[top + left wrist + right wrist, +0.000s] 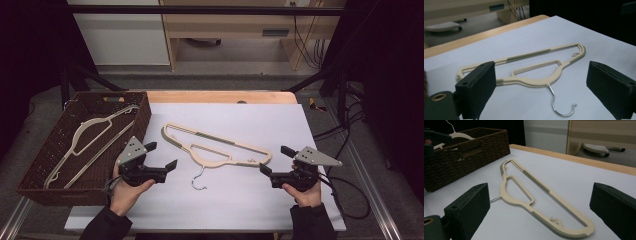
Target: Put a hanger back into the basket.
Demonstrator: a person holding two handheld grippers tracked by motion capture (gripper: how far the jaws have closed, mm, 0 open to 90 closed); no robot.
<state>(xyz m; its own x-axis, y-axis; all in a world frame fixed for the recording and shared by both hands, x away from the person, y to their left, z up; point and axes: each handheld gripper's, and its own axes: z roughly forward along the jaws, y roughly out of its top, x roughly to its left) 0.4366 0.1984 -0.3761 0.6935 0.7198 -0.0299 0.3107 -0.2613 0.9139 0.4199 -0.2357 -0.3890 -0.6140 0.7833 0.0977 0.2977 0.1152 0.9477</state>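
Left gripper jaws wide apart, empty, just left of beige hanger. Right gripper jaws wide apart, empty, near hanger's right end. Hanger flat on white sheet, hook toward person. Wicker basket left of hanger, second hanger inside.

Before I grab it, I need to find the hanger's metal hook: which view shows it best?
The left gripper view: the metal hook lies whole and close between the open left tool jaws. The high view shows it small below the hanger. The right gripper view gives just a stub of wire beside a jaw.
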